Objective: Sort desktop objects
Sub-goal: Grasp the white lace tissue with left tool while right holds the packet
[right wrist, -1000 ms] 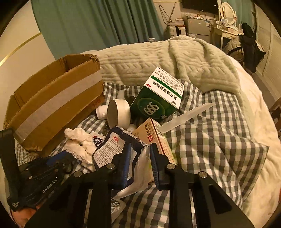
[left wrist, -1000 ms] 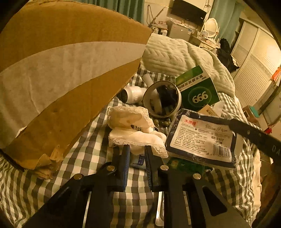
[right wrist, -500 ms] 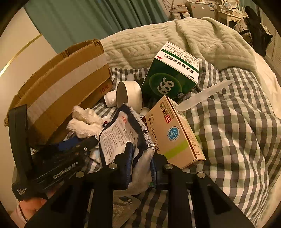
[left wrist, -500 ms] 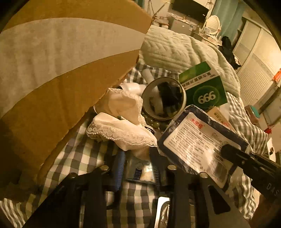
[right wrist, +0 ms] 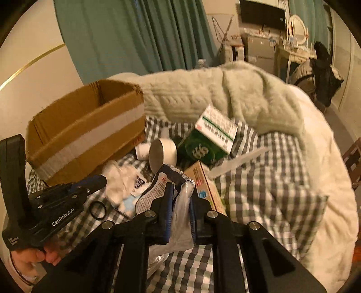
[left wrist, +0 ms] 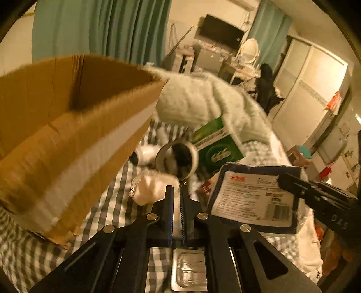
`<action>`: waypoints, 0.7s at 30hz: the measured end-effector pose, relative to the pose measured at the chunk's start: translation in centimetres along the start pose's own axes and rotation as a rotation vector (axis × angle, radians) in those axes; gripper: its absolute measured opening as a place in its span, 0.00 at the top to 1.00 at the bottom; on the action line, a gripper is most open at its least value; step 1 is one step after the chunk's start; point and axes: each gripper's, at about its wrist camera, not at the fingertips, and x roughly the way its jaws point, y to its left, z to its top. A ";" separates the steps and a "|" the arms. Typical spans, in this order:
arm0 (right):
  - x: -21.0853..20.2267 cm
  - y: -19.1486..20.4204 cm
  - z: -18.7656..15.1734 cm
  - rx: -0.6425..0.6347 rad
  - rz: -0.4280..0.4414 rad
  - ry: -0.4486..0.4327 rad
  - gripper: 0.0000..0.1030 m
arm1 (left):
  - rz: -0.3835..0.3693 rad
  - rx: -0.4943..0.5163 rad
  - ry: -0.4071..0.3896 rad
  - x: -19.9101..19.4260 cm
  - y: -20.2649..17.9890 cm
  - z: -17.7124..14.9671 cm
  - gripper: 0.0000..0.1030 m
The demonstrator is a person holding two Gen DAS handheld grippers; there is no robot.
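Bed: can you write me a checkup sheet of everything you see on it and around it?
Surface: checked bedsheet, crowded.
Job's things: cardboard box, open; pouch, gripped.
Clutter: green box, tan box, white cloth, hair tie, pill pack.
Grippers: left gripper shut, anything pinched unclear; right gripper shut on the pouch; both jaws just closed further.
Cables: nothing seen on the bed.
Surroundings: knitted blanket, green curtains, TV.

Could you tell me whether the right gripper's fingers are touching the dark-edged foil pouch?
Touching. In the right wrist view the right gripper has just been closing, and its fingers pinch the foil pouch from both sides.
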 end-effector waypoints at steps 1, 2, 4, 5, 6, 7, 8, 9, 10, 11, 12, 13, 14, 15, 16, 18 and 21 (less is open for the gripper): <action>-0.6 0.3 0.3 -0.007 -0.003 -0.007 0.89 | -0.006 0.008 -0.006 -0.7 -0.3 0.4 0.94; -1.4 0.7 0.8 -0.014 -0.010 -0.019 0.89 | -0.007 0.014 -0.011 -1.4 -0.4 0.7 0.94; -2.6 1.2 1.4 -0.028 -0.019 -0.034 0.89 | -0.019 0.024 -0.015 -2.5 -0.8 1.3 0.94; -3.4 1.6 1.8 -0.039 -0.028 -0.046 0.89 | -0.029 0.032 -0.010 -2.9 -0.8 1.5 0.94; -3.9 1.9 2.0 -0.047 -0.034 -0.054 0.89 | -0.031 0.044 0.001 -3.0 -1.0 1.8 0.94; -4.4 2.1 2.3 -0.053 -0.041 -0.064 0.89 | -0.018 0.037 -0.008 -3.3 -0.8 1.8 0.94; -5.1 2.5 2.7 -0.064 -0.053 -0.077 0.89 | -0.010 0.031 -0.021 -3.4 -0.6 1.7 0.94; -5.5 2.7 2.9 -0.070 -0.060 -0.084 0.89 | -0.009 0.030 -0.023 -3.4 -0.3 1.6 0.93; -5.8 2.9 3.0 -0.074 -0.065 -0.091 0.89 | -0.011 0.035 -0.013 -2.8 -0.2 1.5 0.90; -6.1 3.1 3.2 -0.082 -0.073 -0.096 0.89 | -0.001 0.041 0.009 -2.0 0.0 1.2 0.83; -6.1 3.1 3.2 -0.086 -0.076 -0.095 0.89 | 0.009 0.041 0.028 -1.2 0.3 0.8 0.77; -6.1 3.1 3.2 -0.087 -0.081 -0.093 0.89 | 0.021 0.038 0.050 -0.2 0.4 0.4 0.65; -6.0 3.1 3.2 -0.087 -0.084 -0.088 0.89 | 0.030 0.030 0.071 1.0 0.6 0.1 0.51; -5.7 2.9 3.1 -0.086 -0.083 -0.083 0.89 | 0.035 0.017 0.092 2.0 0.8 -0.3 0.48; -5.4 2.7 3.0 -0.082 -0.083 -0.077 0.89 | 0.044 -0.004 0.110 3.2 1.1 -0.7 0.47; -4.7 2.3 2.8 -0.079 -0.082 -0.062 0.89 | 0.064 -0.027 0.157 5.3 1.4 -1.2 0.46; -3.5 1.5 2.4 -0.072 -0.081 -0.039 0.89 | 0.152 -0.028 0.203 8.1 1.6 -1.4 0.46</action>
